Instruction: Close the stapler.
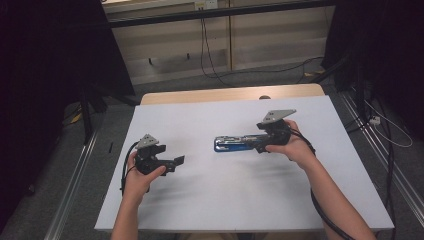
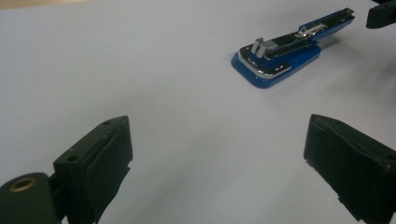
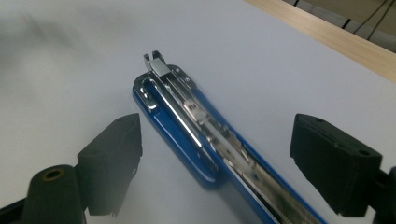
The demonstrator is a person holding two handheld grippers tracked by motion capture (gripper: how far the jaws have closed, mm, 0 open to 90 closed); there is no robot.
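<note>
White tabletop (image 1: pixel 225 195), blue stapler (image 1: pixel 235 144) untouched between released right tongs (image 3: pixel 212 154), well apart from released left tongs (image 1: pixel 179 161).

Both grippers, left (image 1: pixel 176 161) and right (image 1: pixel 252 142), spread their fingers.

No text, label, brand, number or sign can be read anywhere in these pictures. The blue stapler (image 3: pixel 196 140) on the desk (image 1: pixel 210 200) shows bare blue plastic and plain metal, with no marking that can be made out. The black pads (image 2: pixel 107 163) of the grippers carry no lettering, and the grey plates (image 1: pixel 277 116) on top of them look blank from the high view. A small pale fitting on the far wall (image 1: pixel 206 4) is too small to read.
</note>
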